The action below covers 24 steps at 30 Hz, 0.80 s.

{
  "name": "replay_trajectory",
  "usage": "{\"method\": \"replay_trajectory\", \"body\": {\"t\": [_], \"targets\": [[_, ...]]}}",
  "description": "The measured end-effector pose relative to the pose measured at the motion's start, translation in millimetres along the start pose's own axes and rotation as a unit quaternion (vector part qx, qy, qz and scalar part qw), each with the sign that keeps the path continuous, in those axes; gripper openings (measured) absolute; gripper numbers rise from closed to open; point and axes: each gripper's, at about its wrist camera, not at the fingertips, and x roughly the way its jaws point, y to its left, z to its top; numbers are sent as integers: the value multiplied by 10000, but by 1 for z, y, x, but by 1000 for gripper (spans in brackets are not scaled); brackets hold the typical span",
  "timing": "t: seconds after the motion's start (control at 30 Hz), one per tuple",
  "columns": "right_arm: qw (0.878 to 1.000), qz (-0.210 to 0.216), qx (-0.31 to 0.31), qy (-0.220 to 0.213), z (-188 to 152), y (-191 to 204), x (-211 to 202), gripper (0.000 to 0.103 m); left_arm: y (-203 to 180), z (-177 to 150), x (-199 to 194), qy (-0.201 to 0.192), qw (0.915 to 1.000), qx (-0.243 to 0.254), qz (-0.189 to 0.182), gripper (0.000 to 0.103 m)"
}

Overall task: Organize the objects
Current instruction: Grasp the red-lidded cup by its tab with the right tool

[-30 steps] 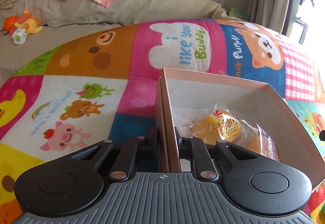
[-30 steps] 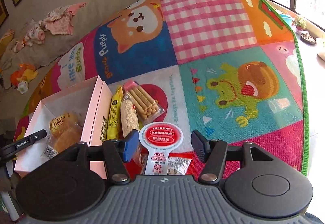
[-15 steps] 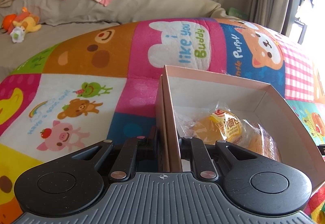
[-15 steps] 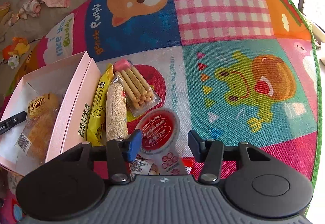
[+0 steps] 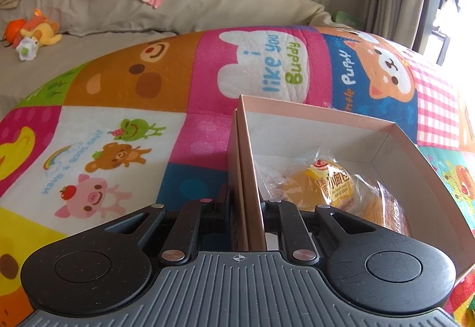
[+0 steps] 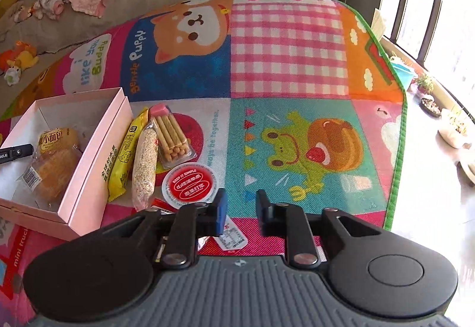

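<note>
The left gripper (image 5: 248, 208) is pinching the pink box (image 5: 314, 114) wall, holding it steady; the right gripper (image 6: 240, 209) is closing on nothing, just beside the red snack packet (image 6: 190, 186) lying on the mat (image 6: 291, 60); next it probably needs to be grabbing that packet and dropping it into the box.

Left gripper (image 5: 248, 205) — black linkages, silver rivets, ribbed grey base, right gripper (image 6: 240, 212) — blue pads
</note>
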Motion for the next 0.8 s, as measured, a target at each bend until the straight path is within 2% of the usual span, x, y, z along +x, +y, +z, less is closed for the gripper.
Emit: {"method": "replay_trajectory", "body": {"t": [0.03, 0.07, 0.13, 0.23, 0.27, 0.3, 0.43, 0.5, 0.63, 0.67, 0.7, 0.8], "targets": [[9998, -13, -191, -66, 0, 0, 1, 66, 0, 0, 0, -3, 10000, 11, 10, 15], [9992, -37, -380, -126, -1, 2, 3, 73, 0, 0, 0, -6, 10000, 18, 18, 15], [9963, -11, -860, -54, -1, 10, 15, 72, 0, 0, 0, -6, 10000, 12, 16, 15], [9940, 83, -1061, 265, 1, 20, 48, 72, -1, 0, 0, -9, 10000, 13, 14, 15], [9950, 112, -980, 162, 3, 20, 54, 80, -1, 0, 0, -6, 10000, 11, 15, 15], [9958, 197, -894, 90, 7, 19, 58, 80, -1, 0, 0, -7, 10000, 12, 15, 15], [9937, 904, -581, 324, 22, 22, 75, 80, -1, 0, 0, -6, 10000, 10, 14, 15], [9912, 1119, -610, 370, 21, 29, 79, 80, -1, 0, 0, -8, 10000, 11, 15, 15], [9914, 1030, -741, 332, 10, 37, 84, 79, -1, 0, 0, -8, 10000, 13, 18, 15], [9924, 996, -655, 300, 10, 36, 83, 65, -1, 0, 0, -8, 10000, 13, 18, 15], [9937, 938, -542, 277, 10, 34, 80, 62, -1, 0, 0, -9, 10000, 13, 16, 15], [9972, 611, -260, 337, 9, 31, 71, 61, -1, 0, 0, -6, 10000, 9, 15, 15]]}}
